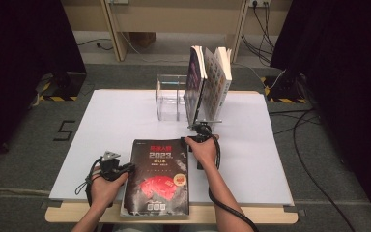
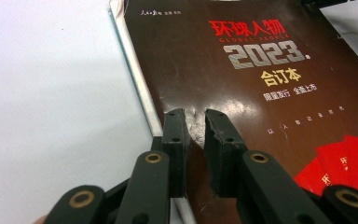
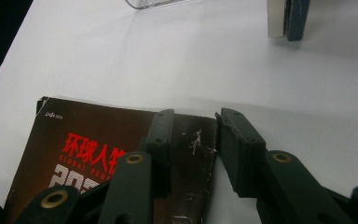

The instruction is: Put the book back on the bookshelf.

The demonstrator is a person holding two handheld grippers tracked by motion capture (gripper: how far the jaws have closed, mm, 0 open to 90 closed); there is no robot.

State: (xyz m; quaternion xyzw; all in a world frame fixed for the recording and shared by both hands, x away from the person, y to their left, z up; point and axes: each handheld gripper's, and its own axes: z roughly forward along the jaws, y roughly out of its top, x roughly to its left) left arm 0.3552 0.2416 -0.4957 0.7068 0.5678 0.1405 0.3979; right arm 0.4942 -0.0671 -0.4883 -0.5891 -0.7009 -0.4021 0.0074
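**Both grippers at the dark book**

The book (image 1: pixel 158 177) lies flat at the table's (image 1: pixel 111 125) near edge. The high view shows the left gripper (image 1: pixel 125 168) at its left side and the right gripper (image 1: pixel 193 141) at its far right corner — too small there to read the jaws. The left gripper view shows its jaws narrowly parted over the cover's left edge, nothing pinched. The right gripper view shows its jaws wider, straddling the corner, no pad clearly pressing. Only the high view takes in the upright books (image 1: pixel 207 79) beside a clear holder (image 1: pixel 170 96).
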